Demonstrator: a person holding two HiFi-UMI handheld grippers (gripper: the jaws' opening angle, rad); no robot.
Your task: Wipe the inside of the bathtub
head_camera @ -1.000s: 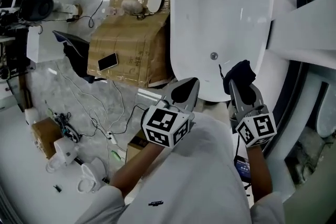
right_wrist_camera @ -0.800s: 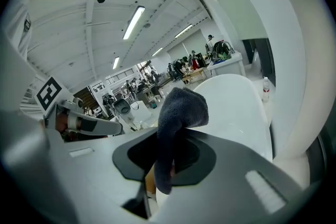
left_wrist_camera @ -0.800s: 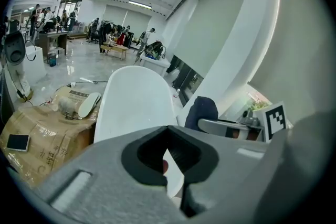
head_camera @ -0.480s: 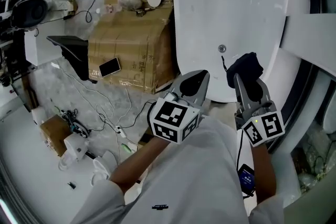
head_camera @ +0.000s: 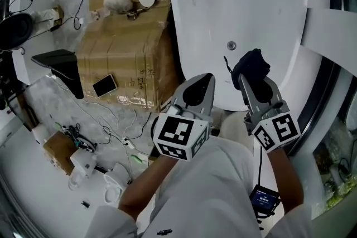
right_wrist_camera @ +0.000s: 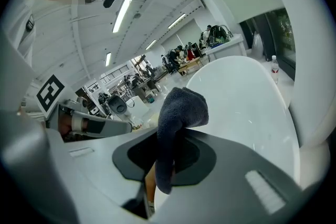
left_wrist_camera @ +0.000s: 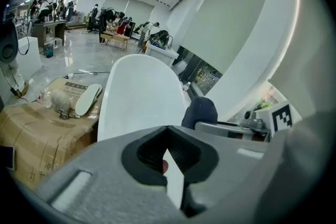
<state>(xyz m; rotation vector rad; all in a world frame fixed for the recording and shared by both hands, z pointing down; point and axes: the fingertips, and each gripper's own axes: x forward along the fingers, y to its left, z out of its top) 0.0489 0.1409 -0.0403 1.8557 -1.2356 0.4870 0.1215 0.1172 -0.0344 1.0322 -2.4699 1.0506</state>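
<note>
White glossy oval bathtub (head_camera: 240,3) | L gripper (head_camera: 196,91) jaws pressed together, empty, beside rim | R gripper (head_camera: 254,83) pinching dark blue terry cloth (head_camera: 250,66) over tub's near end, contact unclear | risk: bunched cloth may slip out under hard wiping drag

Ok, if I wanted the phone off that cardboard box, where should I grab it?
Probably across its two long edges, coming straight down from above: the phone lies flat on the cardboard box, so only its thin sides offer the jaws a hold.
</note>
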